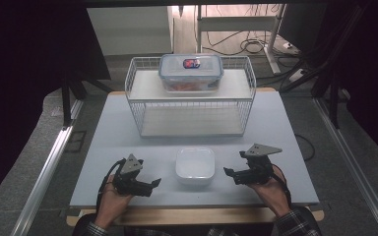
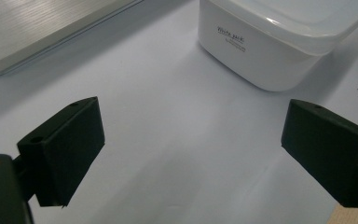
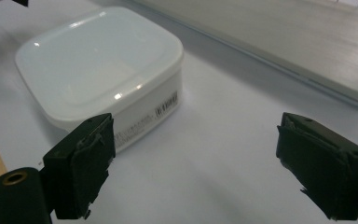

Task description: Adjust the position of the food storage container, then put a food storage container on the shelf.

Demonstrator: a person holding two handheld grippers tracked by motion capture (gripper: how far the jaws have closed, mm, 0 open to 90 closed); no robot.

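A white square lidded container (image 1: 195, 165) sits on the pale table (image 1: 113, 147) near the front edge, between my two grippers. My left gripper (image 1: 153, 184) is held to the container's left, pointing at it, open with nothing between its pads. In the left gripper view the container (image 2: 279, 37) lies beyond the open left gripper (image 2: 193, 140). To the container's right, my right gripper (image 1: 230, 175) is also open and holds nothing. The right gripper view has the container (image 3: 102, 65) just past the left pad of the right gripper (image 3: 200, 161), apart from it.
A white wire rack (image 1: 192, 98) stands at the back middle of the table. On its top shelf is a clear food box with a blue-rimmed lid (image 1: 191, 73). The rack's lower shelf (image 2: 42, 28) (image 3: 284, 42) lies close ahead of both grippers. Cables trail on the floor behind.
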